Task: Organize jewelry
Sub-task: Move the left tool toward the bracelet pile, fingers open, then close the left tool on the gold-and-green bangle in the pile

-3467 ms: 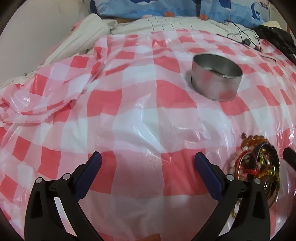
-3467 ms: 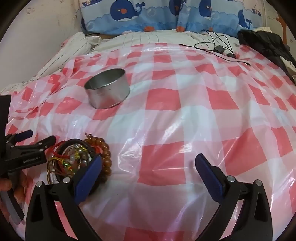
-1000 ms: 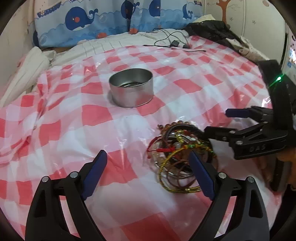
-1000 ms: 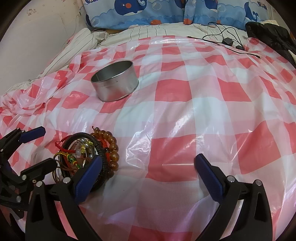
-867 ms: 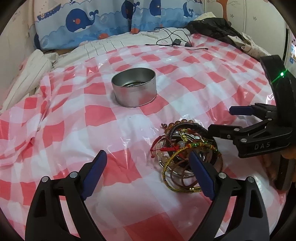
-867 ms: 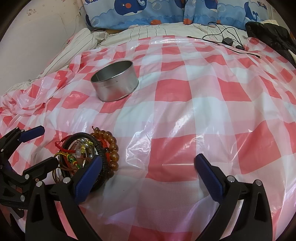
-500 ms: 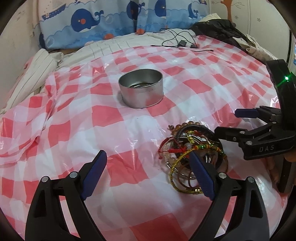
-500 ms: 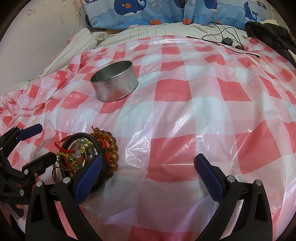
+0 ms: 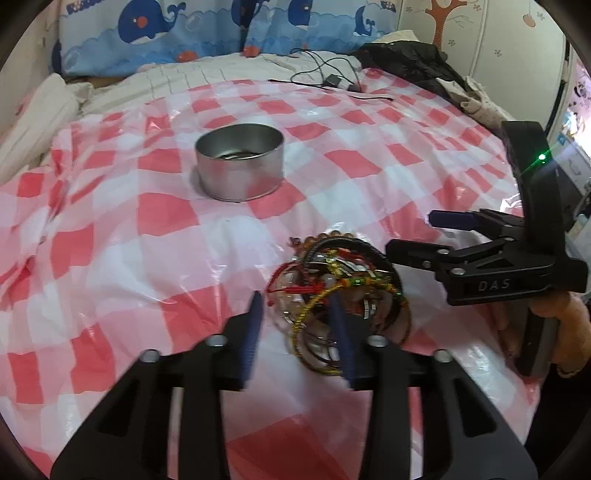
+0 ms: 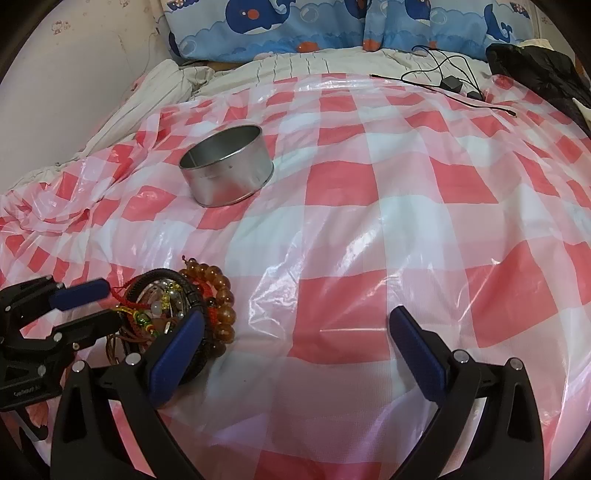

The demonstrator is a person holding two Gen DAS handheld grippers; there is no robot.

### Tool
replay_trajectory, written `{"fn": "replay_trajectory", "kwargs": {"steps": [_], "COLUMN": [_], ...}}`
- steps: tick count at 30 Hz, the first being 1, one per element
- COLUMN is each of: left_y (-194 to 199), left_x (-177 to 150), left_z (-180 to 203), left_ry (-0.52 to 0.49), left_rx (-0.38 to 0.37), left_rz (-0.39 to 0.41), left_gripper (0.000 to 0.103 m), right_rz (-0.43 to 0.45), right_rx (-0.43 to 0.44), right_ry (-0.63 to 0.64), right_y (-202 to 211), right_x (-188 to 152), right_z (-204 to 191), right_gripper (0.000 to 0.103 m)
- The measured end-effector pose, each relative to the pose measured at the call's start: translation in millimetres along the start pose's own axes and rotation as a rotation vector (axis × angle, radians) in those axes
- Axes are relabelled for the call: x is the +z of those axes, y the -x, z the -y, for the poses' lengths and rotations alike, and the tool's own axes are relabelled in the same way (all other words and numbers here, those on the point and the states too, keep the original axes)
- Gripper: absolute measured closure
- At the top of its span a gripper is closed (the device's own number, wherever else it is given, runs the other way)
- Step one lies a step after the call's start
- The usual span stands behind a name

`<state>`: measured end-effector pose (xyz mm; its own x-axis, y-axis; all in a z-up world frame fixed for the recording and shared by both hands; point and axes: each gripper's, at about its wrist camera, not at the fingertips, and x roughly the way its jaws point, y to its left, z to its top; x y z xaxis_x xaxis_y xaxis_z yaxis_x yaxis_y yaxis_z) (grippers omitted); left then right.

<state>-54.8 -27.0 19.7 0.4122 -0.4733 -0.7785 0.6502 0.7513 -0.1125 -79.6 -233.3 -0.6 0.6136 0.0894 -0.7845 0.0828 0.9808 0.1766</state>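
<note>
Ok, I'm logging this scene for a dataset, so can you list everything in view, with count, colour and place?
metal tin: one, silver, open top, upright on the cloth, beyond the jewelry.
jewelry pile: one tangled heap; amber beads, black cord, red and gold strands; near edge of the cloth.
checked cloth: one, red and white plastic, covering the bed.
whale pillows: blue, at the head of the bed; exact count unclear.
cable with adapter: black, far right of the cloth.
dark garment: one, black, far right corner.
left tool: black with blue pads, part closed around the pile's left edge.
right tool: same colours, wide open, right of the pile.
</note>
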Motion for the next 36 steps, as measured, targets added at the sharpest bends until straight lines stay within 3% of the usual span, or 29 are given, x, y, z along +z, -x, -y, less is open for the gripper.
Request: {"fn": "replay_trajectory", "kwargs": {"steps": [2, 4, 10, 18, 23, 26, 31, 36], "left_y": [1, 0, 7, 18, -1, -4, -7, -7], "left_x": [0, 1, 3, 6, 1, 2, 2, 2], "left_z": [0, -2, -10, -19, -11, -10, -14, -13], "left_ry": [0.004, 0.012, 0.057, 0.103, 0.072, 0.075, 0.109, 0.107], "left_rx": [-0.01, -0.026, -0.083, -0.145, -0.112, -0.085, -0.098, -0.111], "left_rz": [0.002, -0.009, 0.01, 0.052, -0.017, -0.009, -0.009, -0.009], "left_gripper": [0.091, 0.099, 0.103, 0.103, 0.101, 0.096, 0.095, 0.087], "right_rz": [0.0, 0.0, 0.002, 0.013, 0.008, 0.006, 0.003, 0.001], "right_rx": [0.002, 0.001, 0.003, 0.018, 0.019, 0.022, 0.021, 0.022], "right_ry": [-0.002, -0.001, -0.003, 0.009, 0.01, 0.008, 0.014, 0.012], "right_y": [0, 0, 1, 5, 5, 4, 3, 3], "right_x": [0, 0, 0, 0, -1, -2, -2, -2], "right_z": [0, 0, 1, -4, -5, -6, -6, -7], "right_gripper": [0.007, 0.007, 0.007, 0.007, 0.007, 0.007, 0.007, 0.007]}}
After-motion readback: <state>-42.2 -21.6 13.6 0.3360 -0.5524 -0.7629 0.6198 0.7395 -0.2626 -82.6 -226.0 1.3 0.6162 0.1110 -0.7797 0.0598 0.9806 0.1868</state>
